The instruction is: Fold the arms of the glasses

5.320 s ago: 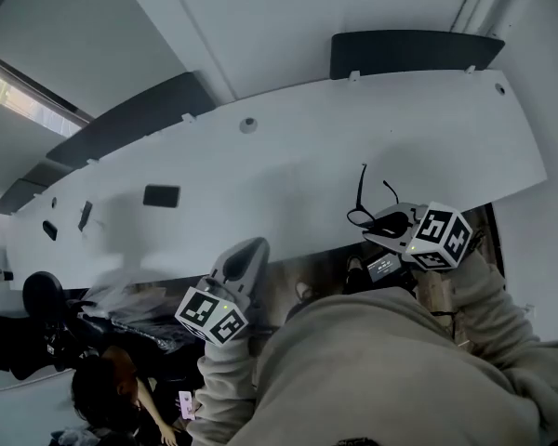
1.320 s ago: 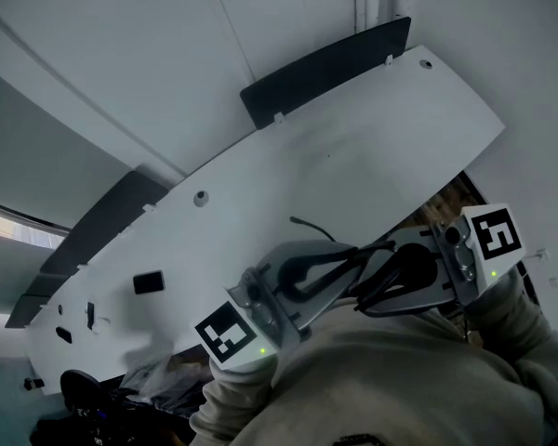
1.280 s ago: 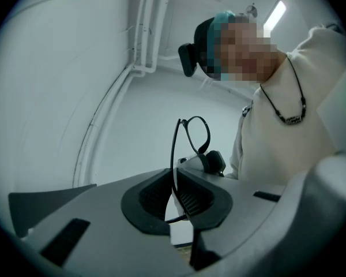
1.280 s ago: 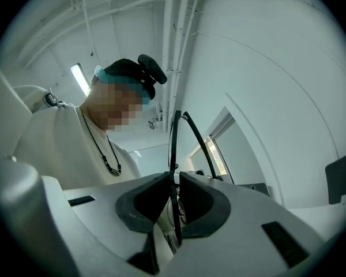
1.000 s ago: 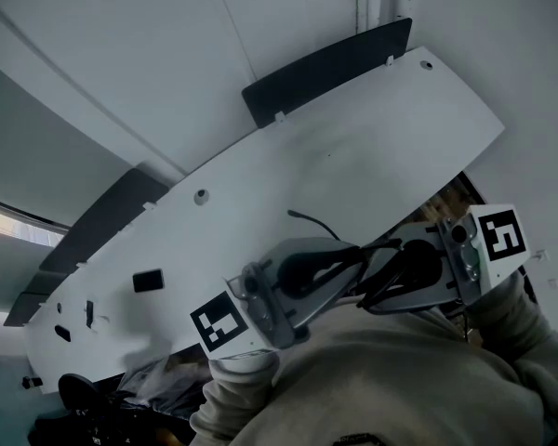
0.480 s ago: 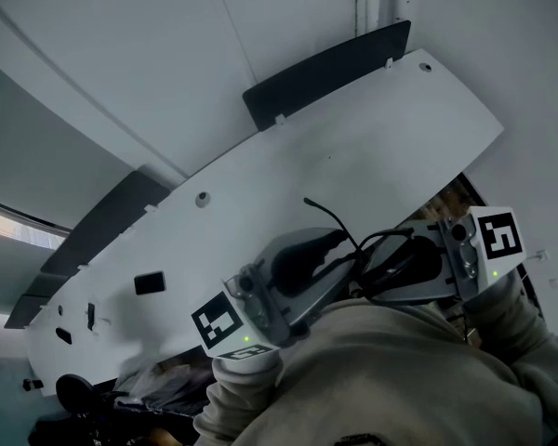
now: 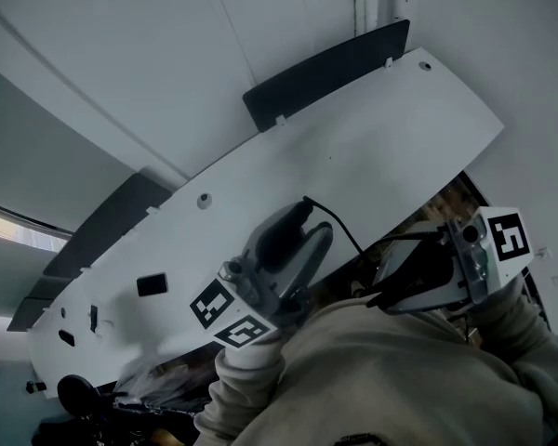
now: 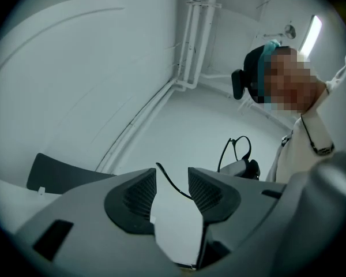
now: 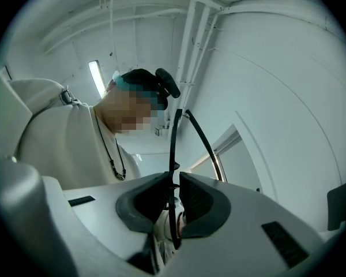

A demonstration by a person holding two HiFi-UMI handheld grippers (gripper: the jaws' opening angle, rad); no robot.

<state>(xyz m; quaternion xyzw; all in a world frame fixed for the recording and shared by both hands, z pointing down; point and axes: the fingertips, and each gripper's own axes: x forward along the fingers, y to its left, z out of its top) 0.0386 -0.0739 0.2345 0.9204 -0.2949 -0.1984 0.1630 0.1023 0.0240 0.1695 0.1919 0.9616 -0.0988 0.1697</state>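
**Right gripper clamps glasses; left gripper opening round one arm**

Right gripper: jaws closed on the glasses, pads pinching the thin black frame edge-on. Glasses are held up in the air close to the person's chest, by the near edge of the white table. Frame's lower part vanishes btw the pads, so can't tell which bit is gripped. Lenses not readable in the right gripper view, just two black lines going up, one straight and one curving off right.

Left gripper: jaws apart and opening, nothing pinched. Tip of one glasses arm runs thru the gap btw the ribbed pads. Its lower end drops behind the right-hand pad, so contact there is unclear. Same view, further back, a lens rim sticks up above the right gripper. The rest of the frame is cut off by the left gripper's own jaw.

Head view: both grippers sit near the body, and the left one is tilted up w/ the arm poking past its tip toward the table. Glasses front is mostly hidden behind the right gripper's grey body. Light is dim, so hinges aren't readable and I can't tell if the other arm is folded. Beige top fills the bottom of the pic. Small dark item at the table's left end is too small to ID. Dark panels line the far table edge.
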